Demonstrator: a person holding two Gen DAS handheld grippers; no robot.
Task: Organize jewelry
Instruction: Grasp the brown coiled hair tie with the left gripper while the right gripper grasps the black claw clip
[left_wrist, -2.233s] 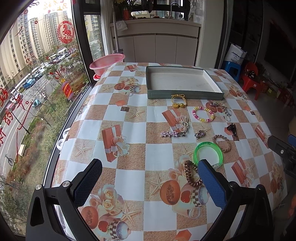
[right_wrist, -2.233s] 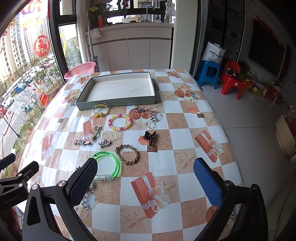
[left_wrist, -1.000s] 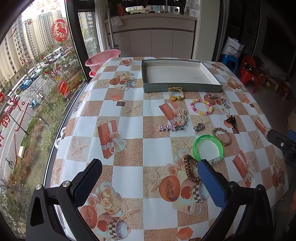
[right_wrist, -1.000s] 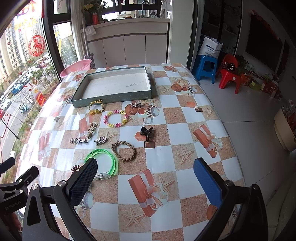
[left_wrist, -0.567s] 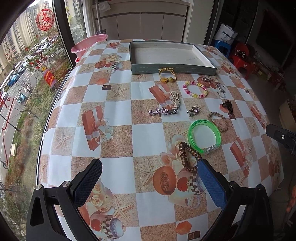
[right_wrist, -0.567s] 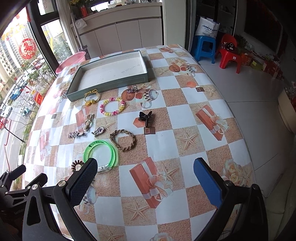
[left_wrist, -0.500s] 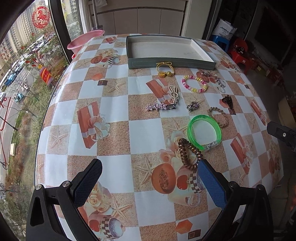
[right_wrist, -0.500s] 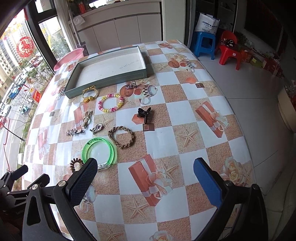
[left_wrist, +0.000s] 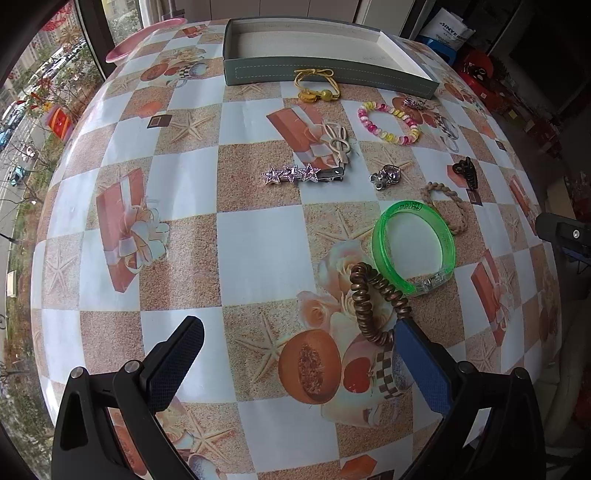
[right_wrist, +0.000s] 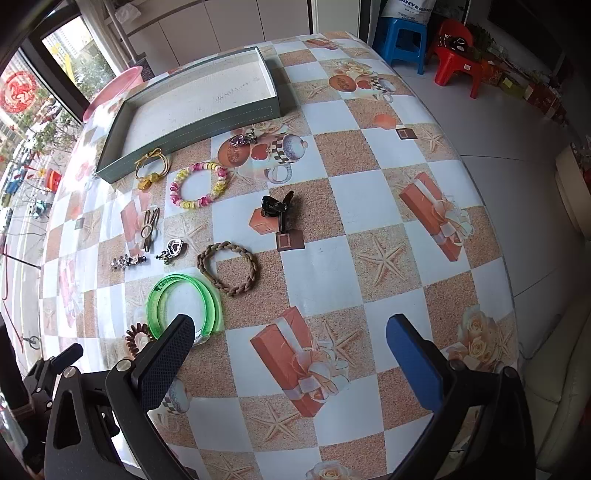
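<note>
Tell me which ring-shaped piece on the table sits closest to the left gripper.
The brown spiral coil tie: it lies right at the left gripper's blue finger, nearer than the green bangle, braided tie or bead bracelet.

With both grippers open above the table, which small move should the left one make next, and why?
Probably shift the left gripper a little right and lower it over the brown spiral hair tie. Its jaws stand open and empty, the tie lies just beside its right finger, and the tray holds nothing yet.
</note>
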